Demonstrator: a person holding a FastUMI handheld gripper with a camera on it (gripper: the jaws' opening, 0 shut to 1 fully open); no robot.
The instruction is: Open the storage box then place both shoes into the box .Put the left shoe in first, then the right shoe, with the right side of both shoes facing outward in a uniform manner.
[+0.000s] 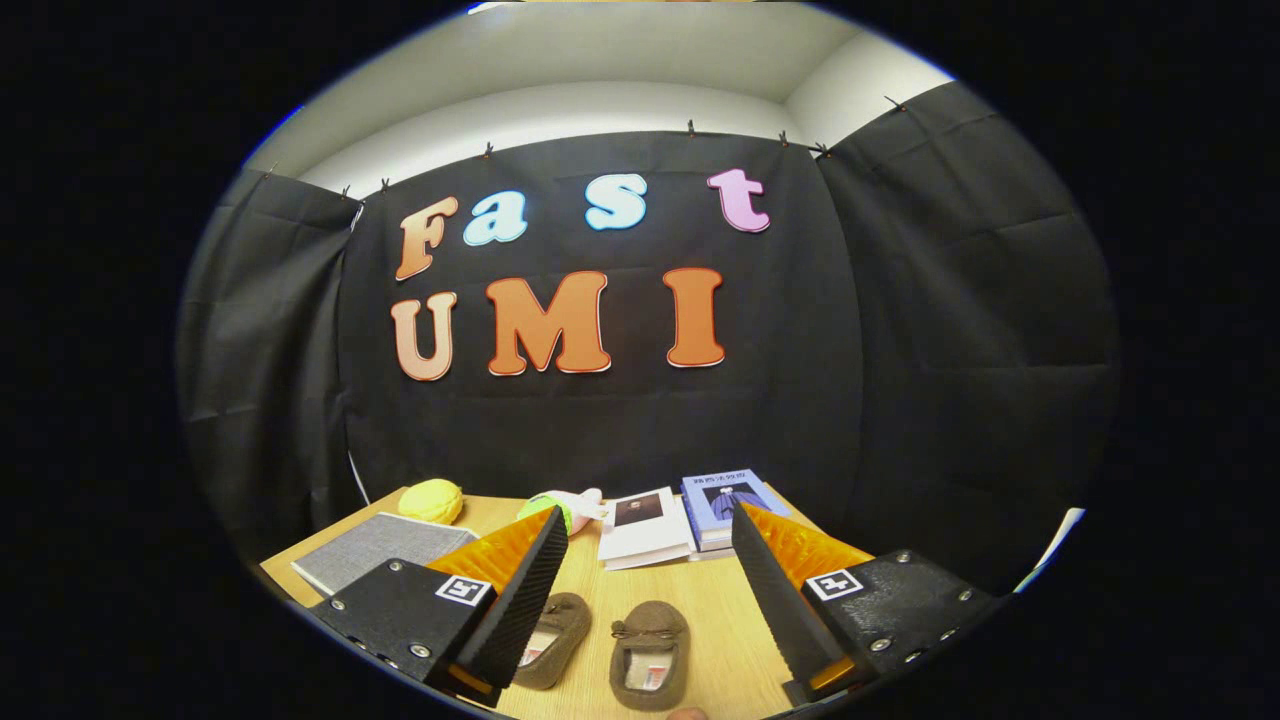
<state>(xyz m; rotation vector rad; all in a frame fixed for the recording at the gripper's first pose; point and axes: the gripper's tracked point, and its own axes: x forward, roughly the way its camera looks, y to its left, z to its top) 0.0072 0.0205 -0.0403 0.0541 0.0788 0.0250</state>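
The gripper [645,535] hangs above a light wooden table [715,600] with its two fingers spread wide apart and nothing between their pads. Below the gap lie two small brown fuzzy slippers with the openings facing up. The slipper with a little bow [650,655] sits in the open space between the fingers; the other brown slipper [555,635] lies just beside it, partly hidden behind the left finger [525,600]. The two slippers are close together but apart.

Beyond the bow slipper, farther up the table, a white booklet with a dark picture on its cover [642,525] lies flat, and a blue book [725,500] rests just beside it, near the right finger's tip. A pink and green soft toy [565,505] lies on the other side of the booklet. A grey cloth-covered flat box [375,550] lies beyond the left finger, with a yellow round soft object [432,500] behind it.
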